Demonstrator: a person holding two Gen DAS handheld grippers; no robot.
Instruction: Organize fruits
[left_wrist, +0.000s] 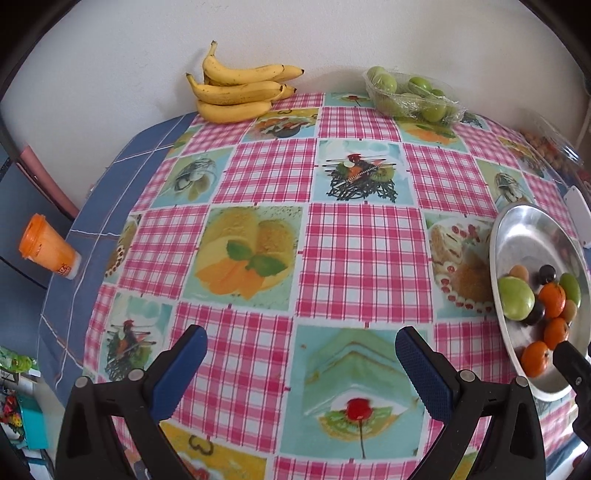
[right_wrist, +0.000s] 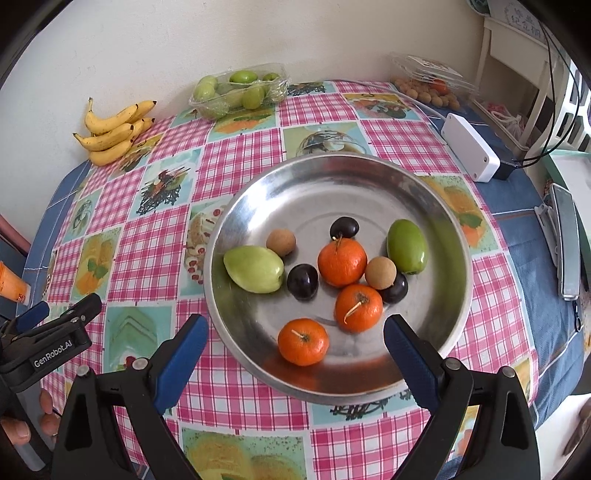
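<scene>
Right tongs (right_wrist: 295, 341) are hovering wide open and empty over the steel dish (right_wrist: 258, 192), nearest tangerine (right_wrist: 303, 341) sitting dead at twelve o'clock between the pads; left tongs (left_wrist: 301, 369) are gaping idle, dish away at three o'clock.

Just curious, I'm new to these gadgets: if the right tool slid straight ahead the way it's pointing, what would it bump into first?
Most likely the near rim of the metal bowl, then the closest tangerine just inside. The right tool is open and holds nothing; depth is uncertain.
</scene>
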